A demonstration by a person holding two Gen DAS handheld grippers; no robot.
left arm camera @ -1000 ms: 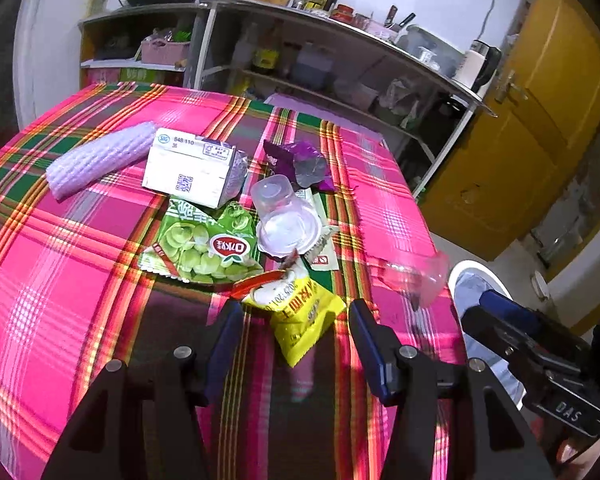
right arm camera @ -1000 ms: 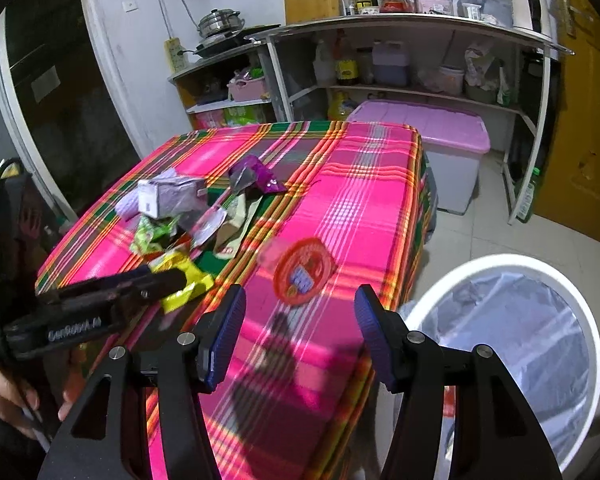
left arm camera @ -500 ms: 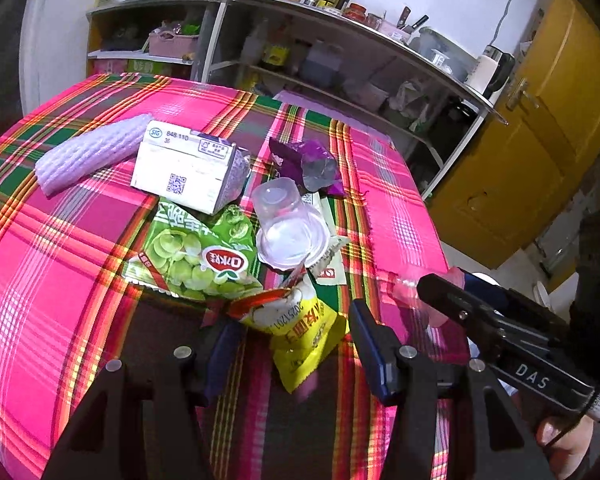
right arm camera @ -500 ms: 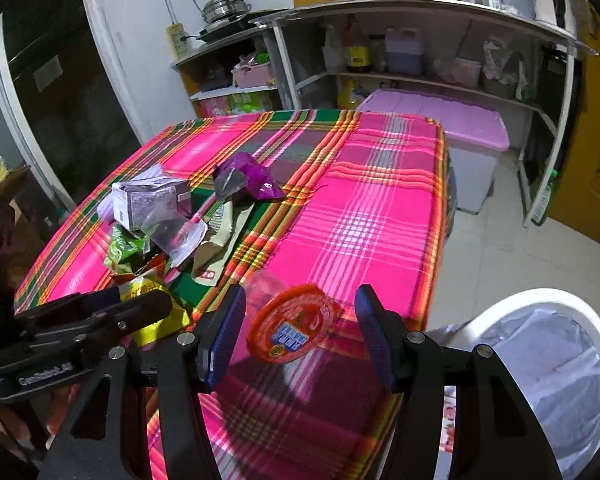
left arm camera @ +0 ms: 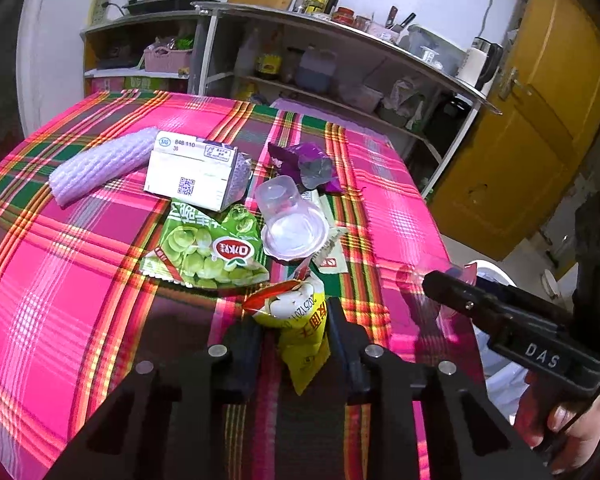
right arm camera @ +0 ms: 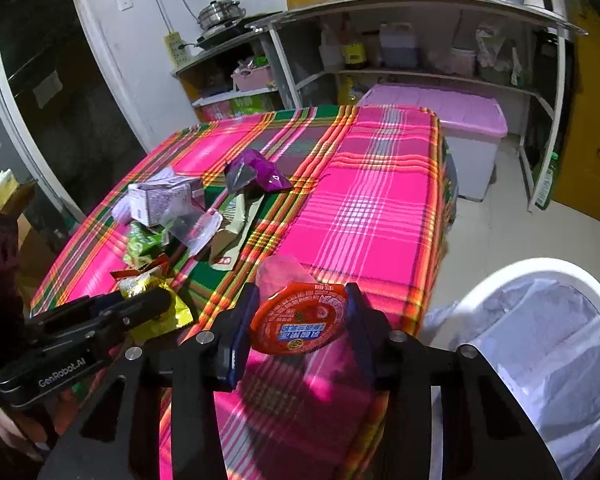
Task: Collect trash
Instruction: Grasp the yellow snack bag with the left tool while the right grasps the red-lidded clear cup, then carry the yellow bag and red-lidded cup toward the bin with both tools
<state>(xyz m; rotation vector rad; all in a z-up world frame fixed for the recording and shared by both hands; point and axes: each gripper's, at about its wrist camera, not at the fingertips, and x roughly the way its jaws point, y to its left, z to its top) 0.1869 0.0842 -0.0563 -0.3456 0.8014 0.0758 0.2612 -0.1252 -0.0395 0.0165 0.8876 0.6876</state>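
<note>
Both tools have just been closing: left tool (left arm camera: 294, 344) pinches the yellow wrapper (left arm camera: 300, 320) at lower centre, right tool (right arm camera: 298, 320) apparently clamps the red-lidded cup (right arm camera: 300, 316). Pickup step; next, carry both to the bin (right arm camera: 540, 344) lower right.

Lined white bin (right arm camera: 548, 344) cut off at right edge

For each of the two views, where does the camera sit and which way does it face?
Left wrist: on the left gripper, angled down at the table; its jaws have just been closing on the yellow snack packet; right gripper and a hand show.
Right wrist: on the right gripper, facing table edge and lined bin; jaws have just been closing on the red-lidded cup.
Shared: purple wrapper, yellow packet.
</note>
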